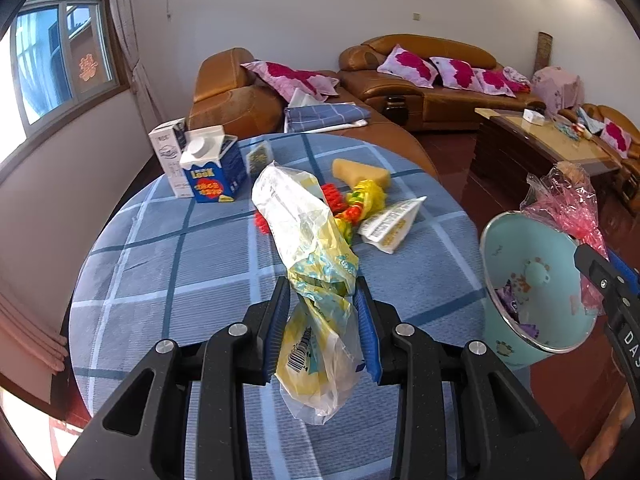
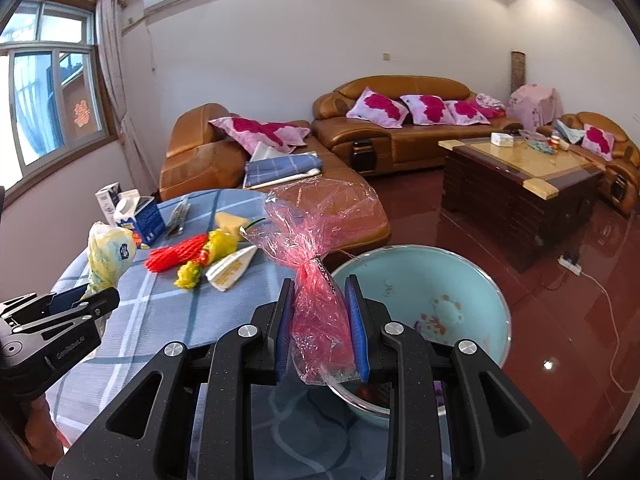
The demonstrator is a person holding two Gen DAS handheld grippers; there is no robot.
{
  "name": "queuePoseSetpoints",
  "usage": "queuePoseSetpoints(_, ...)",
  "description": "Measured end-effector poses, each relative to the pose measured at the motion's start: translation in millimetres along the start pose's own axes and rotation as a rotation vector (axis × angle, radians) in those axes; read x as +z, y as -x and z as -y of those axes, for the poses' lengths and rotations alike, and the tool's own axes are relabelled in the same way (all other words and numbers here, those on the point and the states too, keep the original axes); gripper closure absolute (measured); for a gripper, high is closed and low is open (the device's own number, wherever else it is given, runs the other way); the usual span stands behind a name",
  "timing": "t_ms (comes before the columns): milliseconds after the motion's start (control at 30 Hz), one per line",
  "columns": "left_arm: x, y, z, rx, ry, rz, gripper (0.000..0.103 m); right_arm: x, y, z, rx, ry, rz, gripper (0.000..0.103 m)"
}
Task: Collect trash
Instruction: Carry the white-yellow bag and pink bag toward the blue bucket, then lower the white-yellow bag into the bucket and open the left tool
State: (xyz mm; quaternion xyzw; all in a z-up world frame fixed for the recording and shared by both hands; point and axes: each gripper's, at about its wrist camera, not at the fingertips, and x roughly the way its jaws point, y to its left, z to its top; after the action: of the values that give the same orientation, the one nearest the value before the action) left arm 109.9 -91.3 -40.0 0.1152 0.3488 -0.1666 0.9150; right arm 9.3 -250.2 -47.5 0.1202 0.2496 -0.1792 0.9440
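Yellow wrapper [image 1: 320,280] pinched by left gripper [image 1: 323,292], pink cellophane [image 2: 320,300] by right gripper [image 2: 320,292]; light film could be dropped outside basin [image 2: 472,280].

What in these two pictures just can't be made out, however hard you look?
- Left wrist view: the basin's contents; its own wall hides most of them.
- Right wrist view: the basin's near side, behind the right gripper and pink wrapper.
- Both views: print on the milk cartons, too small.
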Motion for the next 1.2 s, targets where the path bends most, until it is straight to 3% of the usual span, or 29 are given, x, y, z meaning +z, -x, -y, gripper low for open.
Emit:
queuePoseSetpoints(500,6,13,26,-0.074,-0.021,0.043,0.070,-5,-1,47,-0.086,-0.072,0.003,0.077)
queuePoseSetpoints(1200,22,2,104,-0.169,-0.133,0.049,0.070,-11,-6,99,-0.174,-0.139,-0.004,0.077)
